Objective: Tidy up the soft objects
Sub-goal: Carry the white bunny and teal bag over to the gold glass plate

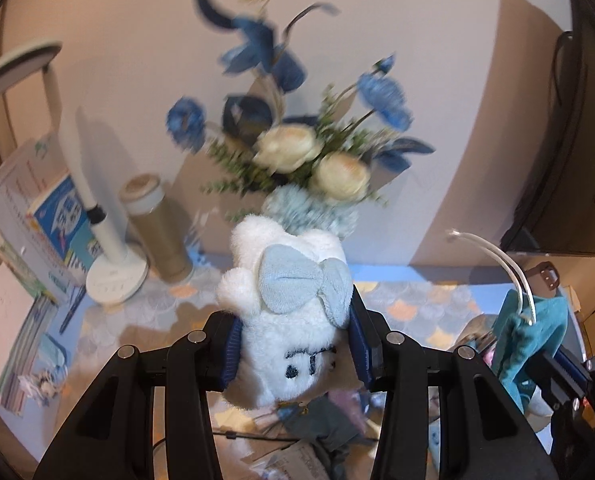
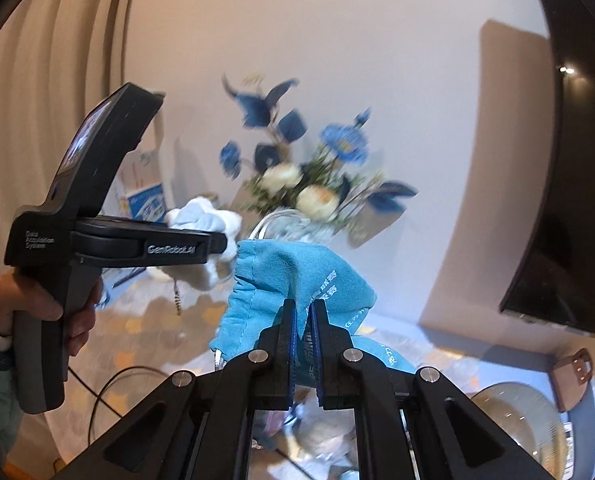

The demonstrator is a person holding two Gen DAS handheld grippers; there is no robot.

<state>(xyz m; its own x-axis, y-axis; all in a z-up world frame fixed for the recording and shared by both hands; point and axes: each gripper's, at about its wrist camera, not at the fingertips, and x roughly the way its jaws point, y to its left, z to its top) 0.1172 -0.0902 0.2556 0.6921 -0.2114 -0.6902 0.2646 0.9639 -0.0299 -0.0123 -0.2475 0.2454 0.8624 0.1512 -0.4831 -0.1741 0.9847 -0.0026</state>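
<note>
Left gripper (image 1: pixel 295 344): black jointed arms, ribbed blue pads (image 1: pixel 233 354). Jaws clamped against both flanks of a white plush toy (image 1: pixel 285 320), held up off the table. Toy is fluffy, rounded, lobed at the top; pale blue terry bow (image 1: pixel 297 284) across it, dark embroidered marks lower down.

Right gripper (image 2: pixel 302 320): jaws nearly closed, only a thin fold of a teal drawstring pouch (image 2: pixel 293 276) pinched between the pads. Pouch is smooth, suede-like cloth, gathered at its mouth, white printed characters on one side; it hangs in the air above the table. White cord loops (image 1: pixel 509 276) arch up from it in the left wrist view.

The two held items sit side by side, apart, in front of a bouquet (image 1: pixel 297 136) of blue and cream fabric flowers, blurred. Tablecloth (image 1: pixel 409 300) beneath shows a scalloped scale pattern in blue, grey and orange. At left: white desk lamp (image 1: pixel 113 256), gold cylindrical tumbler (image 1: pixel 157 228), stacked books (image 1: pixel 33 216).
</note>
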